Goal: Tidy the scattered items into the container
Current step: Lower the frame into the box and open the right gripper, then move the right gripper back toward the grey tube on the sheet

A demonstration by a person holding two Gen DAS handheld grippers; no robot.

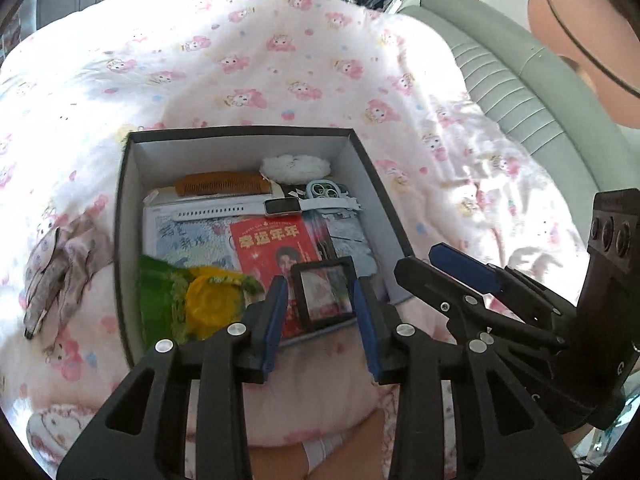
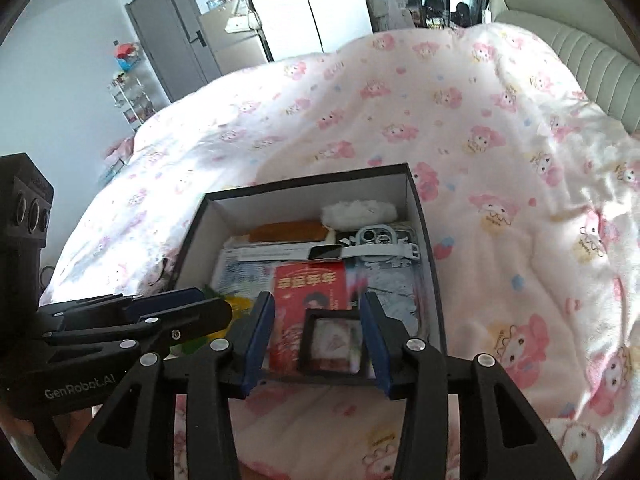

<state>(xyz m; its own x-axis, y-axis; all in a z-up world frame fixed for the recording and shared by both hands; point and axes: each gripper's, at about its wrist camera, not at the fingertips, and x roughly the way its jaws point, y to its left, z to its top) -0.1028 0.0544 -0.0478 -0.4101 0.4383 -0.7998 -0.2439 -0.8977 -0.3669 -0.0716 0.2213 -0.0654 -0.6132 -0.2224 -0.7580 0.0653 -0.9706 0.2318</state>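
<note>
A black box with white inner walls (image 1: 240,134) (image 2: 308,180) sits on the bed. Inside lie a wooden comb (image 1: 220,184), a white fluffy piece (image 1: 296,168), a pale phone case (image 1: 324,192), a white-strapped watch (image 1: 282,206), a red booklet (image 1: 276,248), a green and yellow packet (image 1: 192,300) and a small black-framed picture (image 1: 324,294) (image 2: 334,344). My left gripper (image 1: 320,282) hovers open over the box's near edge with nothing gripped. My right gripper (image 2: 318,298) (image 1: 418,260) hangs open beside it on the right, also holding nothing. The left gripper (image 2: 212,300) shows at the right view's left side.
A patterned fabric hair tie (image 1: 60,268) lies on the pink cartoon blanket (image 1: 280,60) left of the box. A padded grey-green headboard (image 1: 520,80) runs along the right. A person's arm (image 1: 580,40) shows at the top right. A grey door (image 2: 168,32) and a wire shelf (image 2: 132,100) stand beyond the bed.
</note>
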